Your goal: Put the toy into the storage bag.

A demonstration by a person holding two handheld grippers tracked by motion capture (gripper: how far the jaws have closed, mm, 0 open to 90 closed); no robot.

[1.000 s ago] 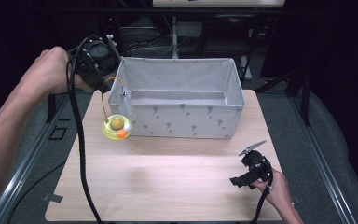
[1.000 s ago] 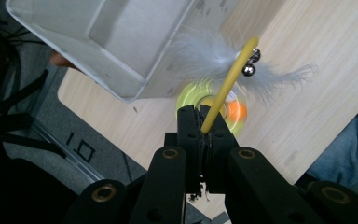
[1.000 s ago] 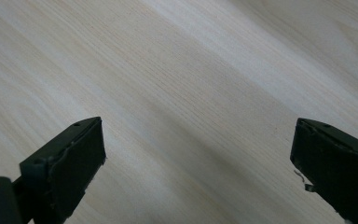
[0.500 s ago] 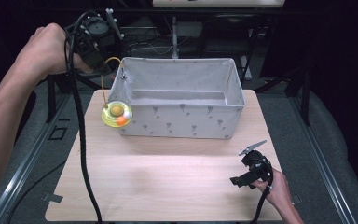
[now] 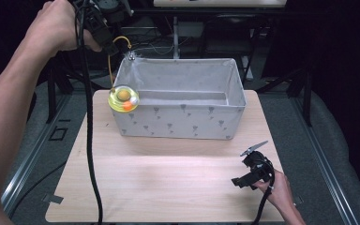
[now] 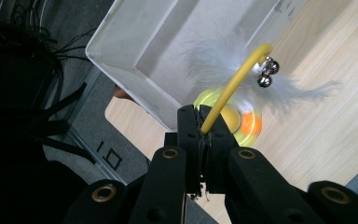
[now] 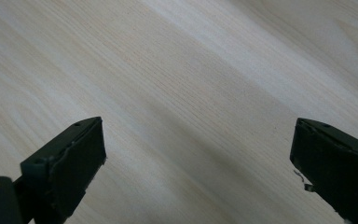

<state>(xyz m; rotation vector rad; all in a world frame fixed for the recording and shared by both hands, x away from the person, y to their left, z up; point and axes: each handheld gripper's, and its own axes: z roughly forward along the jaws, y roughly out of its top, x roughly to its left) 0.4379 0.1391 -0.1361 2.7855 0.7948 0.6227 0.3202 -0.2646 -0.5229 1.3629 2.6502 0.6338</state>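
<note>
My left gripper point(image 5: 104, 33) point(image 6: 199, 116) is high above the table's back left, shut on the yellow curved stem point(image 6: 233, 84) of a cat toy. Two small bells point(image 6: 266, 74) and a white feather point(image 6: 298, 91) sit at the stem's bend. The toy's yellow disc with an orange ball point(image 5: 123, 98) point(image 6: 240, 123) hangs in the air beside the front left corner of the grey fabric box point(image 5: 183, 119) point(image 6: 135, 88). My right gripper point(image 5: 243, 168) point(image 7: 198, 168) rests low over the table's front right, open, with only bare wood between its jaws.
The box stands open-topped on the back half of the wooden table point(image 5: 168, 178) point(image 7: 191, 70). A black cable point(image 5: 90, 140) trails from the left gripper down across the table's left side. Dark frames and floor surround the table.
My left gripper has risen and moved back with the toy. The yellow disc has lifted from low at the box's front left corner to about rim height. The right gripper has stayed put.
</note>
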